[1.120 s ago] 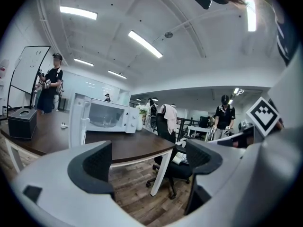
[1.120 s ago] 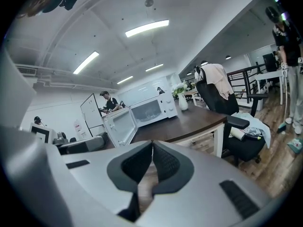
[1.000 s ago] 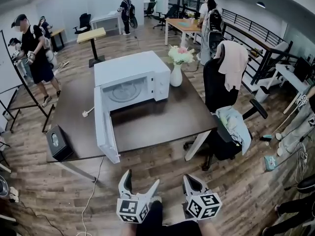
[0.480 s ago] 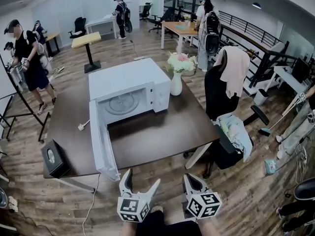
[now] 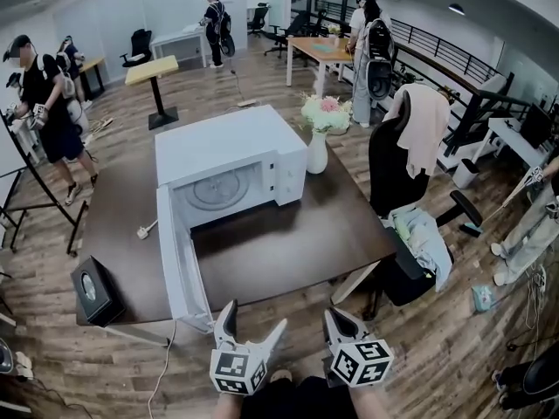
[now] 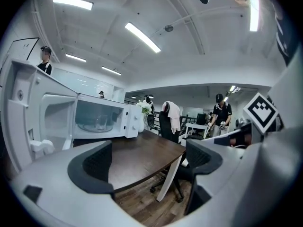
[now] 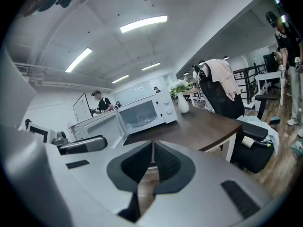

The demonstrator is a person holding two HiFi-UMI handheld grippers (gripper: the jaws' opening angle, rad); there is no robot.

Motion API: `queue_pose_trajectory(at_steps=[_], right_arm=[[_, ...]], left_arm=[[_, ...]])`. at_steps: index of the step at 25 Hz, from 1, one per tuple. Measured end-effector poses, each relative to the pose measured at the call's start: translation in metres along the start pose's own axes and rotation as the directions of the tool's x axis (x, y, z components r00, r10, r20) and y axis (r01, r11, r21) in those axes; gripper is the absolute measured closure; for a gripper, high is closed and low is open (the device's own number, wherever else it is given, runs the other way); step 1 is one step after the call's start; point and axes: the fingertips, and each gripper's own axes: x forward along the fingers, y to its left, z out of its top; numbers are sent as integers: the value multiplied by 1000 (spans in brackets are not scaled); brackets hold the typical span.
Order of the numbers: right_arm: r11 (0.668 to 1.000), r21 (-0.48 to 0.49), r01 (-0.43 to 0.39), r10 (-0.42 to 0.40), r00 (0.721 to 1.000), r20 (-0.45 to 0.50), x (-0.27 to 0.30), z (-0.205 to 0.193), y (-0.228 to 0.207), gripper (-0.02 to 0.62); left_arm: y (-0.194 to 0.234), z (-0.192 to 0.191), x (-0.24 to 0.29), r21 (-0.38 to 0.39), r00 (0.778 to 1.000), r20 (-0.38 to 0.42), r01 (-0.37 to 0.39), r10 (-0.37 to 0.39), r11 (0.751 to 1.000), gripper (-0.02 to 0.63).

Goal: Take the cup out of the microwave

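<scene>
A white microwave [image 5: 229, 151] stands on the dark brown table [image 5: 297, 234], its door [image 5: 179, 269] swung wide open toward the table's front left corner. A clear glass cup [image 6: 100, 122] sits on the turntable inside; it also shows faintly in the right gripper view [image 7: 138, 119]. In the head view I only make out the glass turntable [image 5: 218, 188]. Both grippers hang low in front of the table edge, well short of the microwave. The left gripper [image 5: 253, 319] [image 6: 147, 160] is open and empty. The right gripper [image 5: 336, 319] [image 7: 152, 162] is shut with nothing in it.
A white vase of flowers [image 5: 318, 147] stands just right of the microwave. A black box [image 5: 93, 290] sits at the table's left front corner. An office chair [image 5: 397, 160] draped with cloth stands at the right. The power cord [image 5: 145, 230] lies left of the microwave. People stand further off.
The view has shifted slightly closer to the table, so the open door's edge lies nearer the left gripper. Both grippers keep their places and states.
</scene>
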Motion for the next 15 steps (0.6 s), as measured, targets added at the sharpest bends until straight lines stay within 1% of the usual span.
queue_pose_trajectory(at_steps=[10,15], right_arm=[[1000,-6,-3,3,999,-37,3,-7,8,600],[1000,-5,-11,11,999,-36,8,-7,11,600]], left_arm=[[0,-5,-3,-17,1000,-20,8,-8,1000,141],[1,-7,1,-18,1000,-28,3,-3,1000,141]])
